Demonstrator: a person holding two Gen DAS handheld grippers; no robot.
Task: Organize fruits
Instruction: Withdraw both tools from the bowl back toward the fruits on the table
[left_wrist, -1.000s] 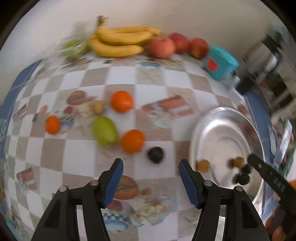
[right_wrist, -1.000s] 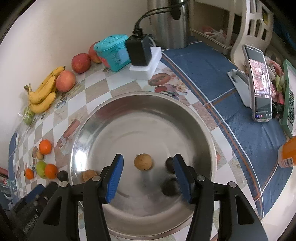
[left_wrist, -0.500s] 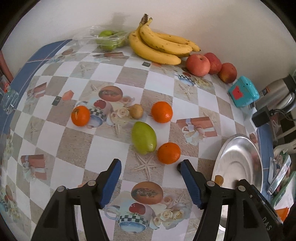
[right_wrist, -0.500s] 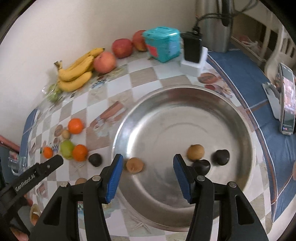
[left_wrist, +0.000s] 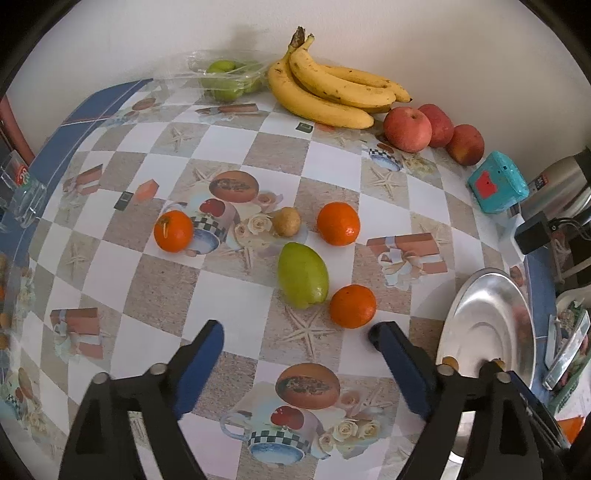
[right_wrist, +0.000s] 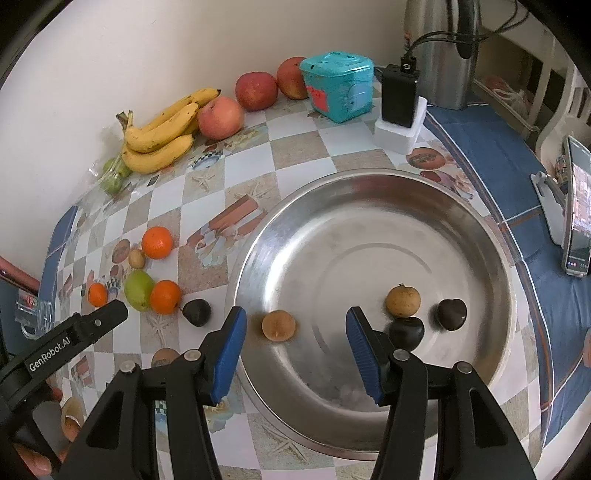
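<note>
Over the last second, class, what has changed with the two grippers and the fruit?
Both the left gripper and right gripper have just been opening, nothing between their jaws. The right's view swung left over the steel bowl. Fruit in the bowl and on the tablecloth stayed put.

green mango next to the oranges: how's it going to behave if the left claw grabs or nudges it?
The green mango looks smooth and glossy, so the pads may slip. It is egg-shaped and lies on its side, so a nudge would probably rock or roll it unevenly, possibly into the orange close beside it. It is the biggest loose fruit here, so probably fairly heavy; the left claw looks open wide enough.
</note>
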